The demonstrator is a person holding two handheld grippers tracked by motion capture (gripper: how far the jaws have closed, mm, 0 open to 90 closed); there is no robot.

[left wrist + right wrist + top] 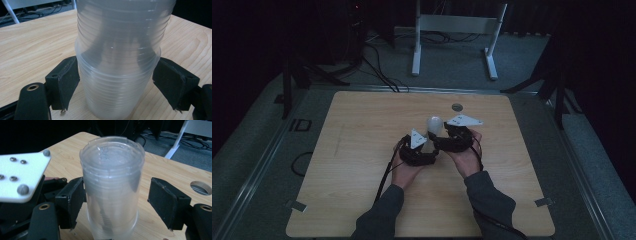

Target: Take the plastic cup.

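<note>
Clearly you brace the upright stack of clear ribbed plastic cups point(117, 62) mid-surface point(362, 150) with your left hand-held gripper point(116, 82) clamping its lower part, while your right hand-held gripper point(116, 200) straddles the upper cups, right pad clear, ready to separate one.

The stack of cups point(117, 62) is clear, ribbed, glossy plastic. The worktop point(32, 45) is pale, matt wood grain. The left hand-held gripper point(116, 85) has matt black pads.

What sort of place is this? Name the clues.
Probably a dim lab or recording room: a bare wooden table with a cable hole, cables on the floor, and a white stand behind.
</note>
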